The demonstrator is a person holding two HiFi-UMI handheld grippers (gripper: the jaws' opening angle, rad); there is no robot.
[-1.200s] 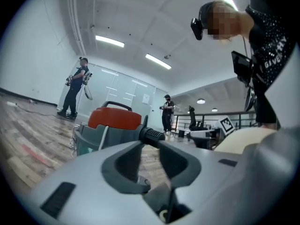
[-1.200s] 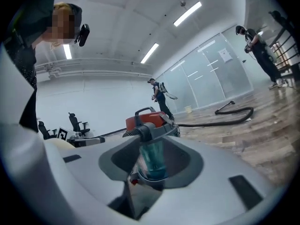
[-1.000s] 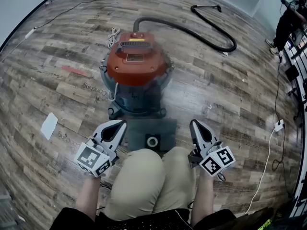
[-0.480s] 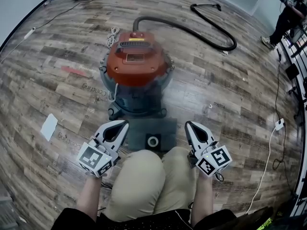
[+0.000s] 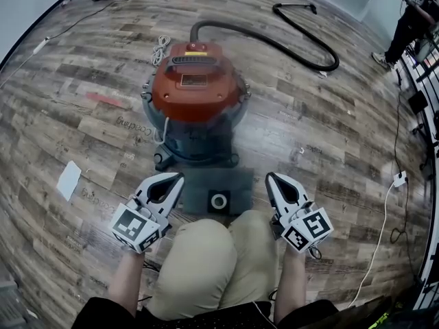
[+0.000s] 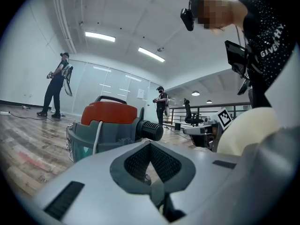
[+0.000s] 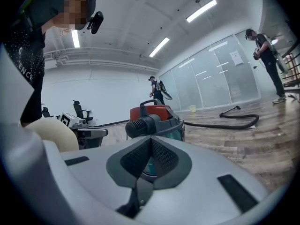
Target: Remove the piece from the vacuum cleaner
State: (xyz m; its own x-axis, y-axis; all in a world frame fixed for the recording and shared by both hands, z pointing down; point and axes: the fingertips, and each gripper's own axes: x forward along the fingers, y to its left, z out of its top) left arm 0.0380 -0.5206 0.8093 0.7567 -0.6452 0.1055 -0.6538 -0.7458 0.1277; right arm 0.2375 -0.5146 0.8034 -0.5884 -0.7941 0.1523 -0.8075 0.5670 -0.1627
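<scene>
The vacuum cleaner [image 5: 195, 91] stands on the wood floor with an orange lid and a grey drum. At its near side sits a grey block [image 5: 236, 184] with a round port [image 5: 219, 201]. A black hose [image 5: 302, 46] runs off its far side. My left gripper [image 5: 177, 177] is shut and empty, its tip at the block's left edge. My right gripper [image 5: 269, 177] is shut and empty, just right of the block. In the left gripper view the vacuum cleaner [image 6: 110, 121] and its ribbed black port [image 6: 151, 130] show beyond the left gripper [image 6: 150, 143]. The right gripper view has the vacuum cleaner [image 7: 157, 116] past the right gripper [image 7: 151, 139].
The person's knees [image 5: 206, 259] lie between the grippers, close below the block. A white sheet [image 5: 69, 180] lies at the left, a coiled white cord [image 5: 162, 50] behind the vacuum, and a white cable with a plug [image 5: 398, 179] at the right. People stand at the room's far edges.
My right gripper has edged slightly to the left. The left gripper and the vacuum cleaner keep their places.
</scene>
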